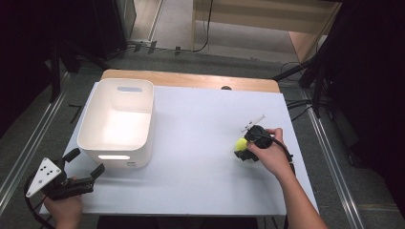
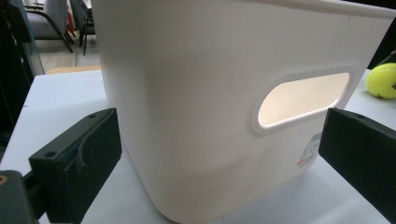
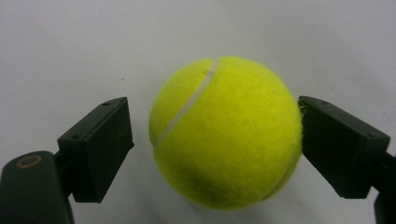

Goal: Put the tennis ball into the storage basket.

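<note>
A yellow tennis ball (image 1: 241,143) lies on the white table (image 1: 200,176) at the right. My right gripper (image 1: 244,149) is lowered over it, held by a hand. In the right gripper view the ball (image 3: 224,130) sits between the two black jaws of the right gripper (image 3: 215,140); the right jaw is at its fuzz, the left jaw stands a little off, so the gripper is open. My left gripper (image 1: 88,161) is open at the table's front left corner, facing the white bin (image 1: 114,160). The left gripper (image 2: 219,135) view has the bin's handle wall (image 2: 196,116) close ahead and the ball (image 2: 383,80) far right.
The white bin's inside looks bare. A wooden strip (image 1: 191,78) runs along the table's far edge. Metal floor rails (image 1: 28,143) flank both sides, and cables (image 1: 298,102) lie on the floor at the back right.
</note>
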`<control>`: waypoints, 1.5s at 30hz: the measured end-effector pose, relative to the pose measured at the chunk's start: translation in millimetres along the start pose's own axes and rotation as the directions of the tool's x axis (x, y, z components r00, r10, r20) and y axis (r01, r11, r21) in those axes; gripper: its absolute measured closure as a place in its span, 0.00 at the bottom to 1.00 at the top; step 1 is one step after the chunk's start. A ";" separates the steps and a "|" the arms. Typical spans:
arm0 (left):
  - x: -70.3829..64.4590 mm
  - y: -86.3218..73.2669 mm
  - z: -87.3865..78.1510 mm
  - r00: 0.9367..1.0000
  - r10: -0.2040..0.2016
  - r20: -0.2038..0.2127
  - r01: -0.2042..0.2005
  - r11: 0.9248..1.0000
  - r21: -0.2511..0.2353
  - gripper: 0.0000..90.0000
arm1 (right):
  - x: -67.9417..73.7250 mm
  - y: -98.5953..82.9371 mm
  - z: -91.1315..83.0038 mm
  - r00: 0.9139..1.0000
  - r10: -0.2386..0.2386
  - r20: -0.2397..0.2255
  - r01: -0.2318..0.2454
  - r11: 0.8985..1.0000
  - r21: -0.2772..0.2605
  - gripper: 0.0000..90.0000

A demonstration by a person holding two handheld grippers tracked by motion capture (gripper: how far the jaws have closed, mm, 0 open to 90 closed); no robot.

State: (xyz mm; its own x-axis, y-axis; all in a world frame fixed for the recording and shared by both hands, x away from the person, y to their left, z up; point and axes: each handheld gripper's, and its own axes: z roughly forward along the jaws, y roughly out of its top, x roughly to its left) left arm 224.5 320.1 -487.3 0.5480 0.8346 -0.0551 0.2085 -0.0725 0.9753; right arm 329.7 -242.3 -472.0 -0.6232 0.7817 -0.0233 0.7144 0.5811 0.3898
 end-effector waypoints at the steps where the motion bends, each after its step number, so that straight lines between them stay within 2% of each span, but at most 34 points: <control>1: 0.1 0.0 0.0 1.000 0.000 0.000 0.000 1.000 0.000 0.00 | 0.0 0.5 0.8 1.000 0.000 0.001 0.000 1.000 0.001 0.13; 5: 0.0 0.0 0.0 1.000 0.000 0.000 0.000 1.000 0.000 0.00 | -0.7 1.6 4.3 1.000 0.006 0.013 -0.006 1.000 0.018 0.15; 8: -0.1 0.0 0.0 1.000 0.001 -0.001 -0.001 1.000 0.000 0.00 | -1.5 2.0 6.7 1.000 0.020 0.019 -0.020 0.999 0.028 0.23; 11: -0.3 -0.1 0.2 1.000 0.002 -0.002 -0.002 1.000 -0.001 0.00 | -2.8 2.1 7.6 1.000 0.019 0.009 -0.019 0.999 0.037 0.26; 22: -0.4 0.0 0.3 1.000 0.003 -0.001 -0.003 1.000 0.000 0.00 | -2.0 3.1 0.7 1.000 0.020 -0.008 -0.020 1.000 0.023 0.26; 23: -0.4 0.0 0.3 1.000 0.001 0.000 -0.001 1.000 -0.001 0.00 | -2.2 5.0 -1.1 1.000 0.015 -0.027 -0.015 1.000 0.016 0.26; 25: -0.1 0.0 0.0 1.000 0.001 0.000 -0.001 1.000 0.000 0.00 | -1.7 5.8 -1.7 0.999 0.018 -0.029 -0.017 1.000 0.015 0.26; 35: 0.3 0.2 0.2 1.000 -0.002 0.001 0.002 1.000 -0.002 0.00 | 7.6 22.3 -9.5 0.999 -0.010 -0.051 0.009 1.000 -0.010 0.26; 39: 0.2 0.2 0.2 1.000 0.001 -0.001 -0.001 1.000 0.001 0.00 | 12.6 30.7 -12.6 0.996 -0.036 -0.076 0.034 0.999 -0.023 0.26; 45: 0.5 0.2 0.1 1.000 -0.001 0.000 0.001 1.000 -0.002 0.00 | 17.1 39.1 -14.2 0.994 -0.050 -0.096 0.048 0.999 -0.025 0.26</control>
State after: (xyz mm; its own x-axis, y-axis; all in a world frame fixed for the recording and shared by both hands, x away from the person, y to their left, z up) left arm 224.9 320.5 -487.1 0.5481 0.8345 -0.0565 0.2073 -0.0701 0.9758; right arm 342.5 -209.5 -444.0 -0.6857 0.7265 0.0456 0.6756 0.6119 0.4113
